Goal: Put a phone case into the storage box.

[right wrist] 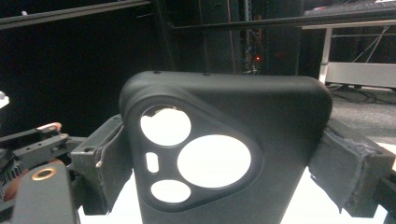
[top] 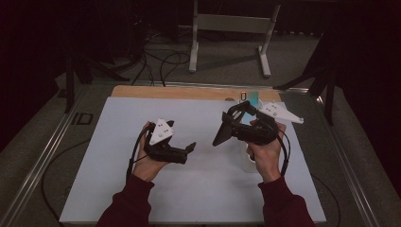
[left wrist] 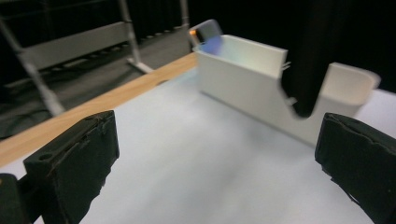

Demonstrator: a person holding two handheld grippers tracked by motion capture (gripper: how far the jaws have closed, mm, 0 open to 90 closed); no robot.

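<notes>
A black phone case [right wrist: 219,154] with round camera cut-outs stands clamped between the jaws of my right gripper [right wrist: 217,161]. In the high view that right gripper [top: 238,124] is held above the right half of the white mat, and the case [top: 222,132] slants down to the left. My left gripper [top: 191,147] hovers low over the mat's middle, pointing right, open and holding nothing. In the left gripper view its jaws [left wrist: 215,163] stand wide apart. Ahead of them is a white holder [left wrist: 247,88] with a blue-lit phone [left wrist: 208,33] behind it. The case's edge [left wrist: 303,60] hangs in front.
The white mat [top: 118,165] covers a wooden table [top: 165,91] with a bare strip at the far edge. A teal-lit device [top: 250,99] sits at the far right of the mat. Beyond the table stand a metal frame [top: 231,28] and floor cables [top: 161,61].
</notes>
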